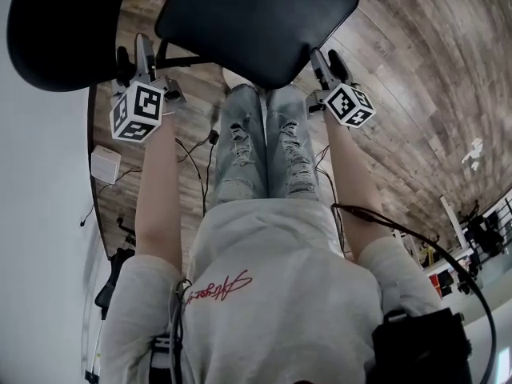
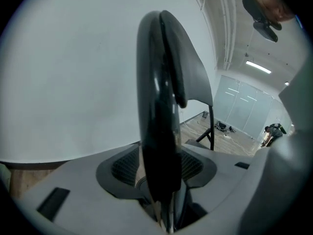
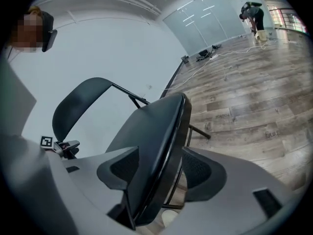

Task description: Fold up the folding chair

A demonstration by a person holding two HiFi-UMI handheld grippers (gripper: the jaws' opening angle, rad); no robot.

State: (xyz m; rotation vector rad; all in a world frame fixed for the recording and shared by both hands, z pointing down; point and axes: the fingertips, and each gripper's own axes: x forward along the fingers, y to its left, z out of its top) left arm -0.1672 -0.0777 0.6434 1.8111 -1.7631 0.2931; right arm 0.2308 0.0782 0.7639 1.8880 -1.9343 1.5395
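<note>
The folding chair's black seat (image 1: 256, 22) stands in front of my knees, and its black backrest (image 1: 64, 30) is at the upper left. My left gripper (image 1: 132, 54) is at the seat's left edge. In the left gripper view the seat edge (image 2: 159, 131) stands edge-on between the open jaws (image 2: 159, 173) and fills the gap. My right gripper (image 1: 328, 61) is at the seat's right edge. In the right gripper view the seat (image 3: 151, 141) lies between the open jaws (image 3: 161, 173), close to the left pad, with a gap before the right pad. The backrest (image 3: 80, 106) shows behind.
A white wall runs along the left. A small white box (image 1: 105, 164) and cables (image 1: 196, 154) lie on the wooden floor under the chair. The person's legs (image 1: 264, 150) stand just behind the seat. Another person (image 3: 252, 11) bends over far off.
</note>
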